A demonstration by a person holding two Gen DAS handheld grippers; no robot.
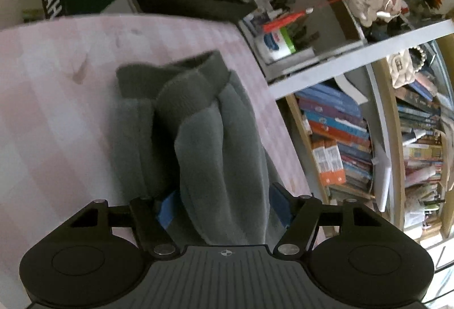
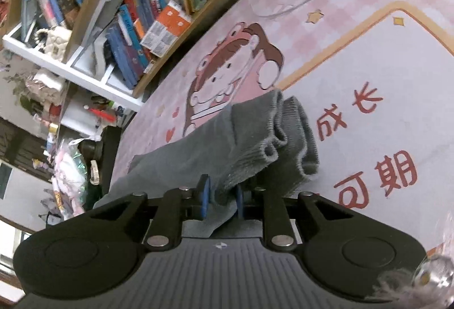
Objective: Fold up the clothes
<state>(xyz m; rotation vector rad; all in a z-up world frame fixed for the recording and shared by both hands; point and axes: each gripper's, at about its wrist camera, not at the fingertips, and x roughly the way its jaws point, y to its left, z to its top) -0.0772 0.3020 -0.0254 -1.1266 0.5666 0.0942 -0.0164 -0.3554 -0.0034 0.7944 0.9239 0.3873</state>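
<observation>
The left gripper (image 1: 222,209) stands about half open, with a thick roll of the grey garment (image 1: 204,138) lying between its two blue pads (image 1: 167,209). The cloth fills most of the gap, but the blur hides whether the pads press on it, so I cannot tell if it is gripped. From this gripper the garment runs straight ahead across the pink checked mat (image 1: 56,110), bunched into long folds, and ends in a darker ribbed band at the far end. Off to the gripper's right, past the mat's edge, stands a bookshelf (image 1: 340,138) crammed with books, and ahead to the right a cluttered white shelf unit. The right gripper (image 2: 222,196) is nearly closed, its blue pads (image 2: 205,195) pinching a fold of the same grey garment (image 2: 198,150) close to the fingertips. Just ahead of it and slightly to the right, two ribbed cuffs (image 2: 283,133) lie side by side, their open ends towards the gripper. The rest of the cloth spreads away to the gripper's left, flat on the mat (image 2: 383,67). Ahead of the cuffs the mat carries a cartoon figure (image 2: 227,76), and to the right a pale panel with red characters. A bookshelf (image 2: 136,25) stands beyond the mat, ahead and to the left.
</observation>
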